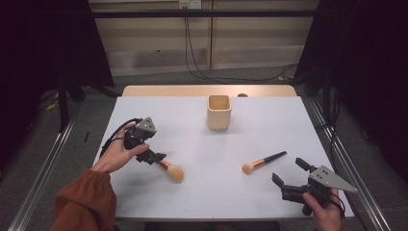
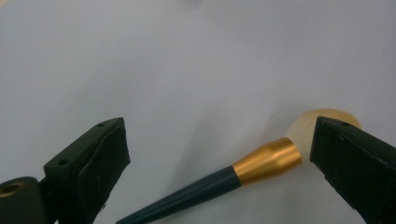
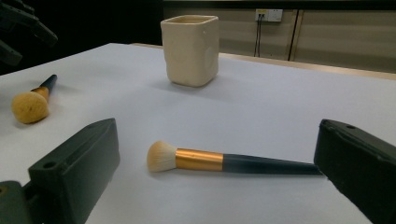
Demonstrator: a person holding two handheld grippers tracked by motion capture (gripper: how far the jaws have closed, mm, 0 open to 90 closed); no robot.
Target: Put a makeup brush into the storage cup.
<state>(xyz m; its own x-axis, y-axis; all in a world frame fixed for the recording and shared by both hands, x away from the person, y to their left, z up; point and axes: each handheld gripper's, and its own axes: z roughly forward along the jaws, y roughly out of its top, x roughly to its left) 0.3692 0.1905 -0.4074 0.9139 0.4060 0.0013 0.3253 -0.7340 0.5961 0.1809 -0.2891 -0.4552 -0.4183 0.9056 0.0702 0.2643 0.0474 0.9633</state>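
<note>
Two makeup brushes lie flat on the white tabletop [image 1: 207, 192] and neither has reached the cream square ceramic cup [image 1: 219, 111], which stands upright and apparently empty near the far edge, so the work looks to be at its start: both pick-ups and both placements are left. The left tongs [image 1: 155, 157] are down at the brush with the dark tapered handle, gold ferrule and dense yellow-tan head [image 1: 170, 169]; in the left gripper view that handle [image 2: 205, 189] runs between the spread jaws, which stand apart from it on either side, so the tongs are released and the brush rests on the tabletop, not lifted. The right tongs [image 1: 291, 174] are likewise released, with jaws wide, near the front right of the tabletop; they face the second brush with a dark handle, gold ferrule and pale, fluffier head [image 3: 224, 161], which lies just ahead of them, its handle tip close to one jaw, judging by the right gripper view. As for room, the middle of the tabletop between the brushes and the cup is bare, giving each hand an open path to the cup. The right hand [image 1: 325, 211] sits close to the front right corner, so there is little margin there, and the left hand [image 1: 118, 154] works near the left edge.
</note>
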